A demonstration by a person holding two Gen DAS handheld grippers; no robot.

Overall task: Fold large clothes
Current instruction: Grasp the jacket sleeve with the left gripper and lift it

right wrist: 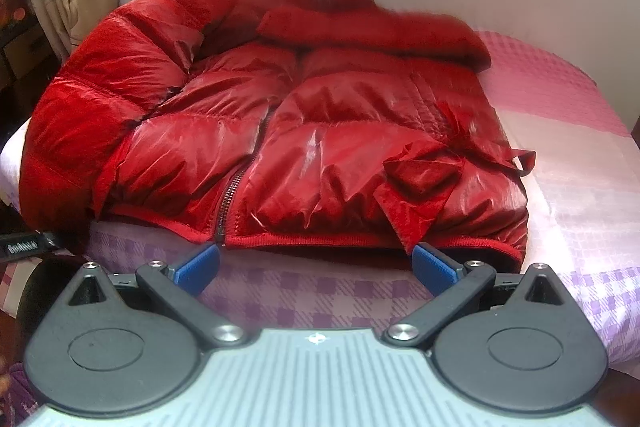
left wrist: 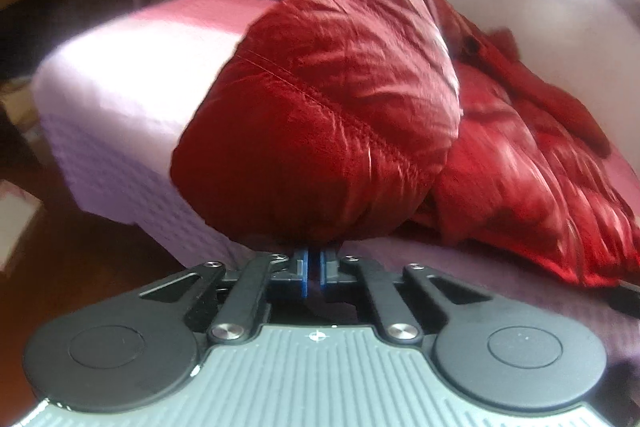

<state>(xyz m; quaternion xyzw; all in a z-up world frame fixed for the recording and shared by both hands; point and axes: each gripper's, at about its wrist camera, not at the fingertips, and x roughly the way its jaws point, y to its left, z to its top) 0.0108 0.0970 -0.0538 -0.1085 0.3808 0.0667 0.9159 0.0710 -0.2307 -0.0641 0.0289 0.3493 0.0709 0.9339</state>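
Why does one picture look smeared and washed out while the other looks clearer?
Left wrist view: the red jacket is soft with motion blur, and daylight burns out the upper right wall and the bedspread. Right wrist view: sharper, the zipper is readable, with glare streaks on the shiny fabric. Both views bend straight edges, as fisheye lenses do.

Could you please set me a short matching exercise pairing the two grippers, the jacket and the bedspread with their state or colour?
1. left gripper
2. right gripper
3. jacket
4. bedspread

a. pink and purple check
b. open, holding nothing
c. shiny red, zipped
d. shut on a sleeve

Pairs: 1-d, 2-b, 3-c, 4-a
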